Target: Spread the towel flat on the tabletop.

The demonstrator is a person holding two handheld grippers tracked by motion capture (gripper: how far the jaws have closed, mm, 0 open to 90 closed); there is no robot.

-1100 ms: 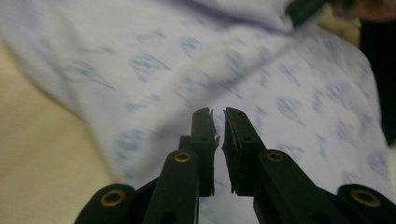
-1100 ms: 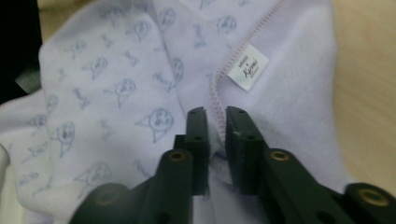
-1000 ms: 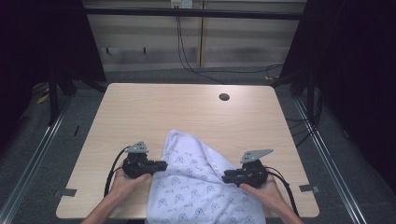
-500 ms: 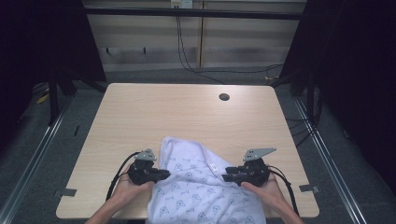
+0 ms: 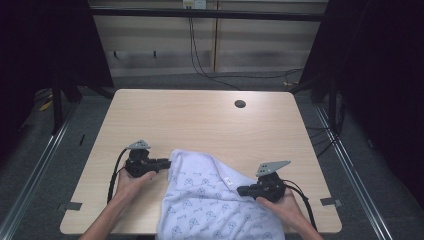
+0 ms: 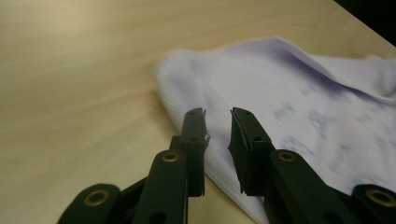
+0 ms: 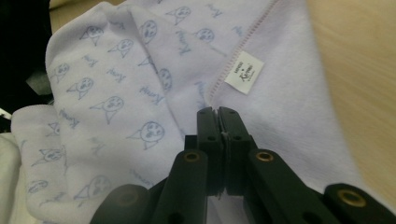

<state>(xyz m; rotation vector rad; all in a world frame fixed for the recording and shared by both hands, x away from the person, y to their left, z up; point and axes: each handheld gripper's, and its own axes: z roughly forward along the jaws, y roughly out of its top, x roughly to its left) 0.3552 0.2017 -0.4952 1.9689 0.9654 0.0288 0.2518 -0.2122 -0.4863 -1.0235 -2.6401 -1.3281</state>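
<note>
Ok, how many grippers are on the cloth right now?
2: left gripper at the cloth's left edge, jaws apart; right gripper at its right side, jaws shut.

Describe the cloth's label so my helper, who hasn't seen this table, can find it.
On the table, the printed cloth lies at the near edge. The label is a small white tag by a stitched seam, ahead of the right gripper. It alone is plain white with tiny text.

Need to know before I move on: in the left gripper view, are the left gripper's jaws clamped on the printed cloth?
No. The left gripper has a clear gap between its jaws, poised over the cloth's edge without pinching it.
</note>
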